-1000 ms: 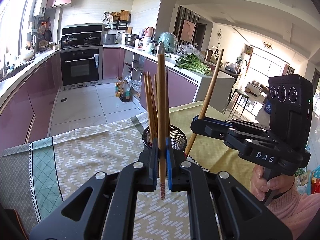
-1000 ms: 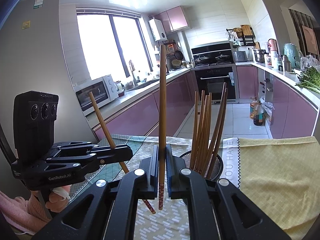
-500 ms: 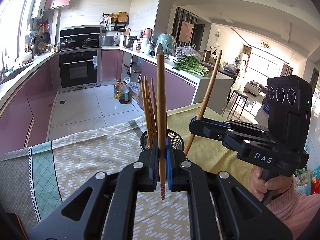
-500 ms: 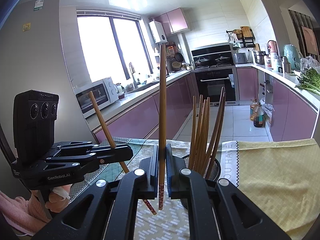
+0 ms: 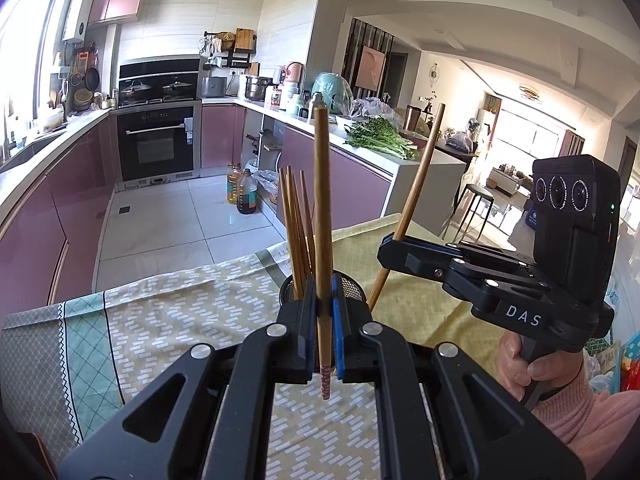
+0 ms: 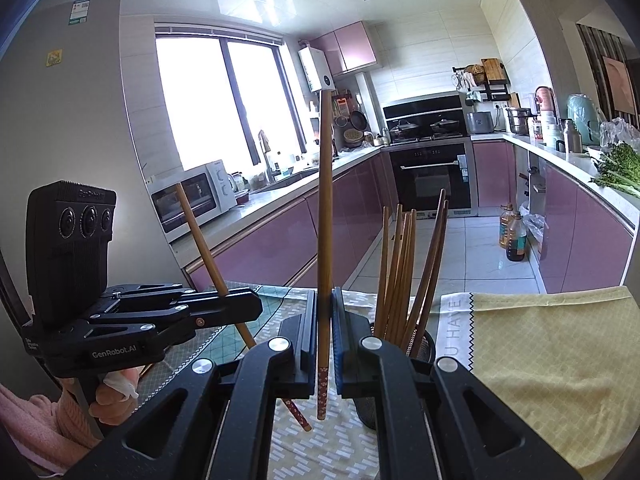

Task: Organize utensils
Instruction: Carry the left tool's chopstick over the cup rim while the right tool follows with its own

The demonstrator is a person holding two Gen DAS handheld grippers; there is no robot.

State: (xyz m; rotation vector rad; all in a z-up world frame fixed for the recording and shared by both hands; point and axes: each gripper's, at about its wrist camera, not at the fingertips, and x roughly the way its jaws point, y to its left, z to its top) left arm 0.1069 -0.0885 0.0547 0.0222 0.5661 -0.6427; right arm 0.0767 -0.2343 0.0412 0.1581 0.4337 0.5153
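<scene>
My left gripper [image 5: 322,304] is shut on one upright wooden chopstick [image 5: 321,200] with a patterned red tip below the pads. Right behind its fingers stands a black mesh holder [image 5: 354,289] with several chopsticks [image 5: 295,228] in it. My right gripper [image 6: 325,316] is shut on another upright chopstick [image 6: 325,220], with the holder [image 6: 426,346] and its chopsticks [image 6: 402,272] just to its right. Each view shows the other gripper: the right gripper [image 5: 390,249] grips a tilted chopstick [image 5: 418,196]; the left gripper [image 6: 250,305] also grips one [image 6: 200,236].
The table carries a green and yellow patterned cloth [image 5: 168,320] and a yellow cloth [image 6: 552,360]. Behind the table run purple kitchen cabinets [image 5: 60,208], an oven [image 5: 158,144], oil bottles [image 5: 242,192] on the floor and a counter with greens [image 5: 380,140]. A hand in a pink sleeve [image 5: 560,396] holds the right gripper.
Both grippers stay shut on their chopsticks. The left view has shifted slightly, so the holder sits a little lower behind the fingers. The right gripper has not visibly moved.
</scene>
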